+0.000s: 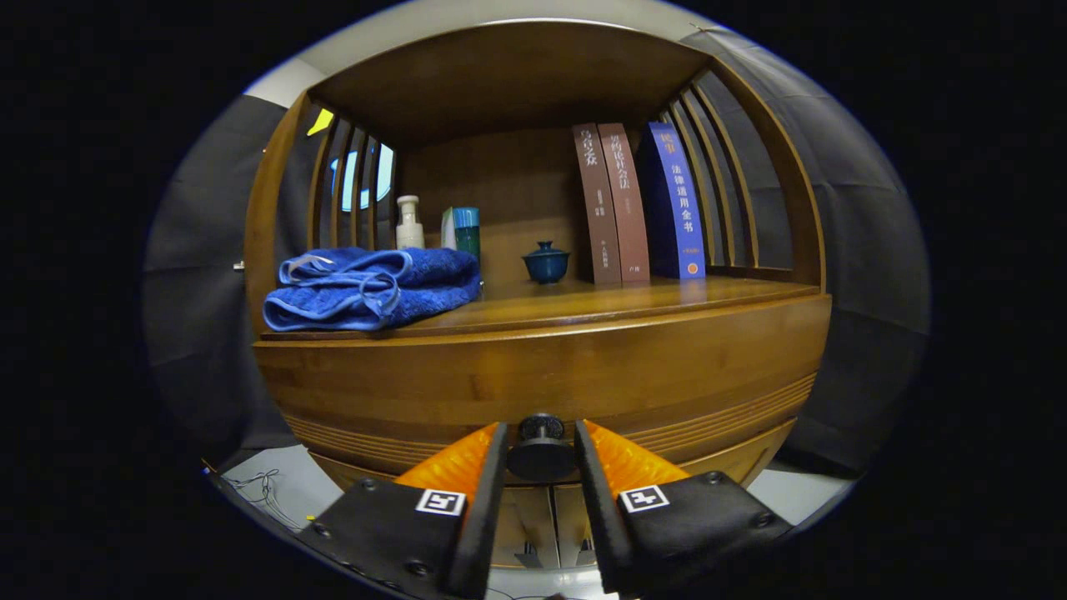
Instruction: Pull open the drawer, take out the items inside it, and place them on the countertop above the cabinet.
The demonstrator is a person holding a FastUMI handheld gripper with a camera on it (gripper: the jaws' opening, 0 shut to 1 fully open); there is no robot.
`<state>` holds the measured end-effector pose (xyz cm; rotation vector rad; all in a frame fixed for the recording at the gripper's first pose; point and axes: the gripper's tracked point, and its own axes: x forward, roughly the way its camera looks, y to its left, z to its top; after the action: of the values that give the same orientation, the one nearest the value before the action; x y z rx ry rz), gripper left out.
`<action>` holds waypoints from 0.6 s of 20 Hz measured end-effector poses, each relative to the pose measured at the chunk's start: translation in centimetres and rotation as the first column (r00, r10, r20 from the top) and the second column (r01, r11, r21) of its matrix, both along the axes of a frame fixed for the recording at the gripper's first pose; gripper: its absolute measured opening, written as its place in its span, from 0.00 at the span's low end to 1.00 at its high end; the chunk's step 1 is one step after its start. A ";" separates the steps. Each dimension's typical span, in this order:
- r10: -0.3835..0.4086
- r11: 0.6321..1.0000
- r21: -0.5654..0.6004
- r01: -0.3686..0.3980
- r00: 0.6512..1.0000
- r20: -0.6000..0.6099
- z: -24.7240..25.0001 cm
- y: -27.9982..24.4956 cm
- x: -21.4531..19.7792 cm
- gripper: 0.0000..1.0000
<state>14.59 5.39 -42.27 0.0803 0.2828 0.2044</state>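
Gripper (540, 454): fingers set either side of the small round dark drawer knob (541, 450), closed to about its width; whether both press on it cannot be told. Knob: hard, smooth, likely slippery; best taken behind its head on the wide wooden drawer front (542, 375), which is stiff and still shut. Above: polished wooden countertop (633, 302) bearing a folded blue towel (371, 287).

The gripper (540, 454) has its fingers on either side of the dark round knob (541, 450) on the drawer (533, 375), seemingly touching it. Above the drawer, on the countertop (667, 300), lie a folded blue towel (371, 287), a pale bottle (408, 222), a blue lidded cup (546, 262) and three upright books (638, 204).
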 end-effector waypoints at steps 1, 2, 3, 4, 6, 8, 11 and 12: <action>-0.012 1.000 -0.007 0.012 1.000 -0.019 -0.7 -0.4 0.2 0.53; -0.004 1.000 0.016 0.004 1.000 -0.002 -1.5 -0.5 -0.1 0.53; 0.002 1.000 0.013 -0.002 1.000 -0.002 -0.3 -0.5 0.2 0.46; 0.014 1.000 -0.002 -0.014 1.000 0.016 -0.2 -0.3 0.2 0.40; 0.030 0.999 -0.045 -0.028 0.999 0.035 -0.4 -0.4 0.2 0.31; 0.043 0.997 -0.060 -0.040 0.998 0.043 -0.5 -0.3 0.4 0.21; 0.059 0.997 -0.046 -0.058 0.998 0.016 -0.2 -0.6 -0.4 0.21; 0.059 0.997 -0.045 -0.058 0.998 0.014 -0.1 -0.8 -0.8 0.21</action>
<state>13.76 4.62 -42.37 0.0264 0.2744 0.2565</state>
